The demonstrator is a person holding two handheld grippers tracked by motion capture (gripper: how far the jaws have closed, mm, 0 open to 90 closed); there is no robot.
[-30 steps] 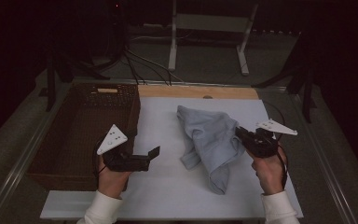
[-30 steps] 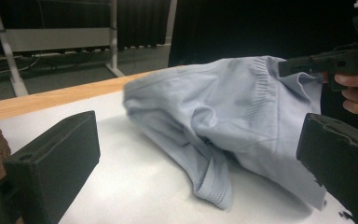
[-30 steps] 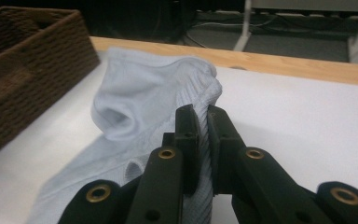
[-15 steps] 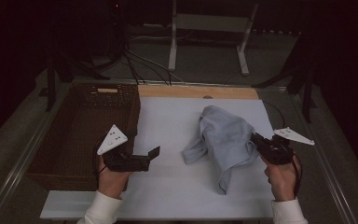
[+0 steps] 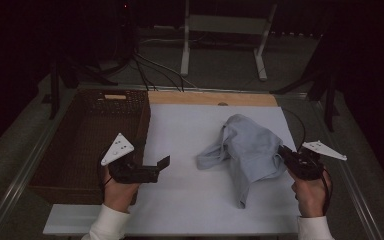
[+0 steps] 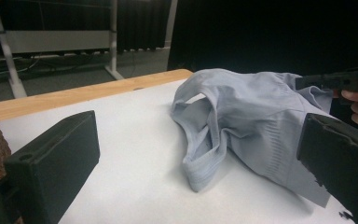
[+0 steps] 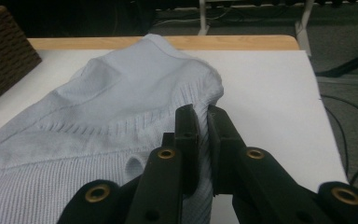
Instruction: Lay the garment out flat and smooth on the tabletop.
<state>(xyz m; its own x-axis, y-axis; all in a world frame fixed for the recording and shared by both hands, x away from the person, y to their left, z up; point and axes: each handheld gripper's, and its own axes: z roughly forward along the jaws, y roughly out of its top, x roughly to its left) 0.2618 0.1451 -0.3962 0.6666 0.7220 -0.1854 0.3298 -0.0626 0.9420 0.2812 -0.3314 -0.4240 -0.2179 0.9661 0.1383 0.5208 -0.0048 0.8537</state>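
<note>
I see a white bench (image 5: 190,130) with a wooden strip along its far edge, in a dark room; a metal stand (image 5: 220,30) and loose cables sit on the floor beyond. A brown wicker basket (image 5: 80,145) stands at the bench's left side. My right hand (image 5: 311,192) sits low at the right edge, its tool (image 5: 286,154) pinched tight on a ribbed fold of the pale blue garment (image 5: 250,150), which lies bunched on the right half of the bench. My left hand (image 5: 119,187) rests by the basket, its tool (image 5: 162,164) spread wide, holding nothing, pointed toward the garment.
</note>
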